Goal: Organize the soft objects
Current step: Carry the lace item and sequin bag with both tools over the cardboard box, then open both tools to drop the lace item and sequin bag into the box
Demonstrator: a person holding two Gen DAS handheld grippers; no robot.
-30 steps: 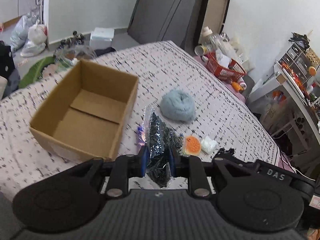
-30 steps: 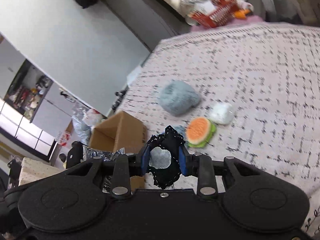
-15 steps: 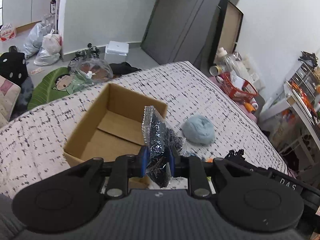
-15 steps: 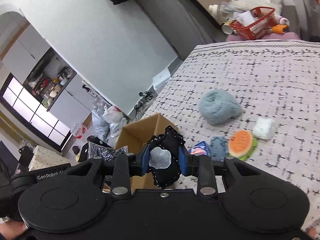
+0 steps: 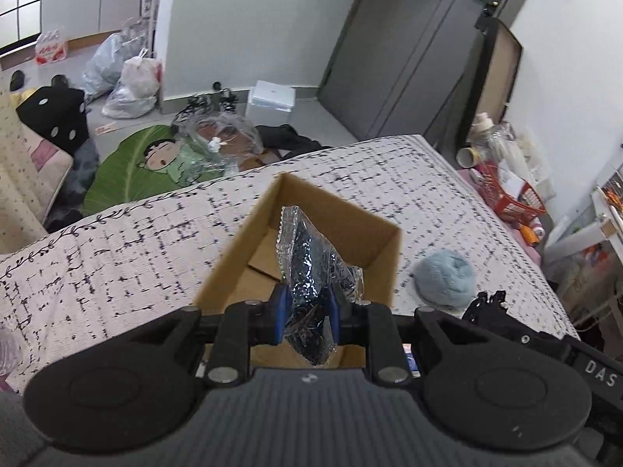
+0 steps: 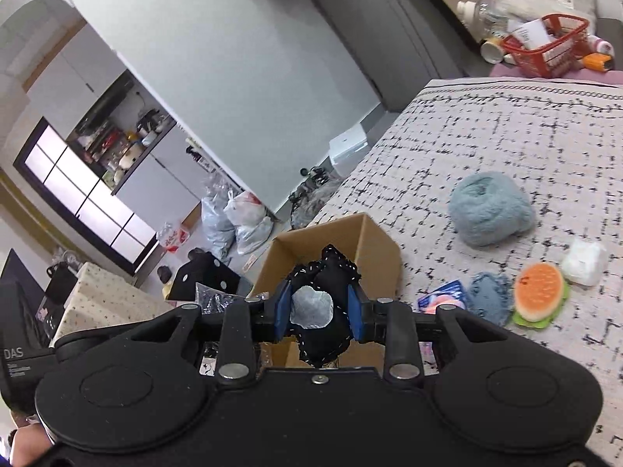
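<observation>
We judged the sorting to be barely begun: the cardboard box (image 5: pixel 249 233) on the patterned bedcover (image 5: pixel 117 257) showed only its bare floor and flaps, with nothing lying inside as far as we could see past the grippers. Two pieces were in hand. Our left gripper (image 5: pixel 306 313) was clamped narrowly on a crinkly clear packet of dark material (image 5: pixel 311 268), the blue pads pressing its lower half while its top stood up beyond the fingertips, in line with the box opening in that view. Our right gripper (image 6: pixel 319 309) was likewise pinched on a small black stitched cushion with a grey patch (image 6: pixel 325 303), which sat squarely between the pads and bulged out above and below them, with the box just beyond it in the view. Left on the cover, well apart from both grippers, were a blue fluffy ball (image 6: pixel 490 208), a blue knitted pad (image 6: pixel 488 295), a burger-shaped toy (image 6: pixel 539 294), a white soft lump (image 6: pixel 584 260) and a small printed packet (image 6: pixel 442 294). We reckoned both held pieces needed releasing into the box, then five more pickups.
</observation>
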